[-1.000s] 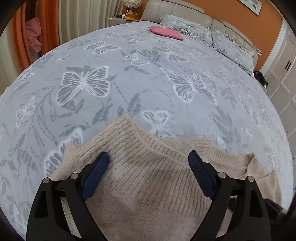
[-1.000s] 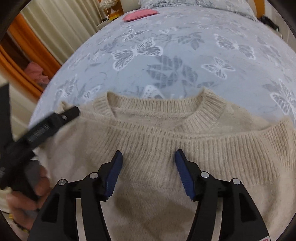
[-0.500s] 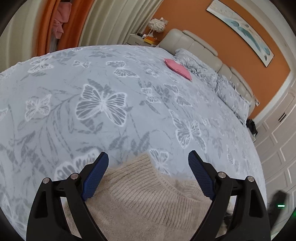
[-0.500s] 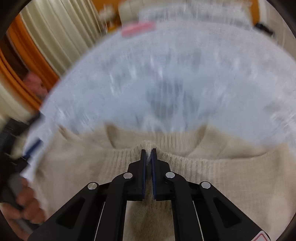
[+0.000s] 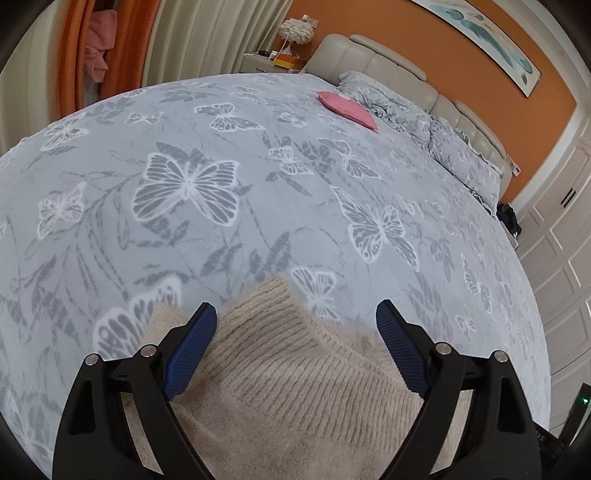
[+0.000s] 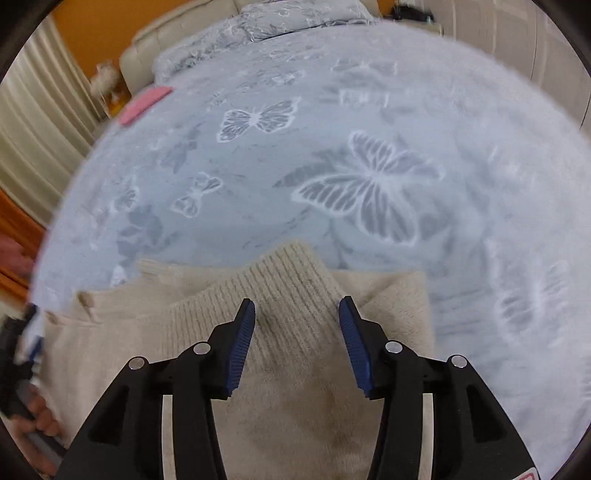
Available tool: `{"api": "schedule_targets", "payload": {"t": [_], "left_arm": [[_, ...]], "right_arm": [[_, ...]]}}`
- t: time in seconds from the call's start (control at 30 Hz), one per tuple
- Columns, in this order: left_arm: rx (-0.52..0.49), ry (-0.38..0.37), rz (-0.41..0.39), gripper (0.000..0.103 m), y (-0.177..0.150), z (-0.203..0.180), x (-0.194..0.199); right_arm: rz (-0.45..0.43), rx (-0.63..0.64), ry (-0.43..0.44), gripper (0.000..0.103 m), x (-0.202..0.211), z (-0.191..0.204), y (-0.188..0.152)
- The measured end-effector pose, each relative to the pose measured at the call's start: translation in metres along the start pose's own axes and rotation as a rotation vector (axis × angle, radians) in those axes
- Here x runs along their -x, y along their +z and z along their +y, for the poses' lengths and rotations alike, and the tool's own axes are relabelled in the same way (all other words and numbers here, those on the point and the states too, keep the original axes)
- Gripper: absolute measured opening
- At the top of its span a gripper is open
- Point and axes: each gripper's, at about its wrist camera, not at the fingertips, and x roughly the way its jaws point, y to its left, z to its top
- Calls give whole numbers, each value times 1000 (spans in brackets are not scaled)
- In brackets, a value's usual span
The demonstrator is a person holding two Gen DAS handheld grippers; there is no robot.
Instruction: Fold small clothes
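Beige sweater (image 6: 295, 295) lies folded on the bedspread (image 5: 258, 166). Right gripper (image 6: 297, 314) jaws just reopened, released above it; left gripper (image 5: 295, 321) wide open, holding nothing.

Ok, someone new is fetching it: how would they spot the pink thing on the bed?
Look at the bed with the butterfly-print cover. Near the headboard, just before the pillows, lies a flat pink item. It is the only pink thing on the grey cover.

1. A home bedroom; a large bed (image 5: 258, 177) under a butterfly-print cover fills the view
2. Behind the bed: padded headboard (image 5: 388, 70), pillows (image 5: 461, 155), nightstand lamp (image 5: 295, 31); curtains (image 5: 192, 37) beyond its far corner
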Motion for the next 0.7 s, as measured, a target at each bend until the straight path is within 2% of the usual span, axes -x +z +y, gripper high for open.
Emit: {"api": "schedule_targets", "payload": {"t": [0.03,0.1,0.13,0.23,0.3,0.33,0.37,0.4,0.43,0.47,0.5,0.53,0.57,0.6,0.63,0.7], "left_arm": [[-11,4,-3,86,-1,-2,0],[-28,12,-2,87,-2,-5,-1],[-35,16,-2,87,-3,-6,-2],[-50,25,-3,87,-4,-9,-3],[-45,18,-11,87,-4,-8,-1],[-37,14,-15,87,-4,-8,0],[-30,10,-15,87,-3,-7,1],[-20,7,-14,87,-3,-6,2],[-7,4,-16,87,-3,-4,3],[0,4,-21,87,-3,-2,4],[3,6,-23,87,-2,-2,4],[4,13,-22,87,-2,0,3],[3,24,-16,87,-2,0,2],[-1,37,-8,87,-2,0,0],[-3,50,0,87,-2,0,-3],[14,39,-16,87,-1,3,2]], "right_arm": [[-10,6,8,46,-3,0,-1],[-2,54,-1,8,-8,8,0],[3,42,31,5,-7,9,2],[-88,45,33,4,17,14,9],[-136,69,16,10,30,15,11],[-152,65,2,21,32,16,11],[-133,61,-31,53,28,14,12],[-115,58,-47,66,22,11,14],[-101,58,-57,69,16,9,13],[-75,69,-59,67,7,9,11],[-53,80,-54,64,1,9,9],[-23,92,-38,38,-9,11,6],[-3,91,-30,21,-14,9,4],[-2,83,-17,19,-14,9,3],[-11,83,-8,12,-12,10,1],[-87,49,36,10,11,10,7]]}}
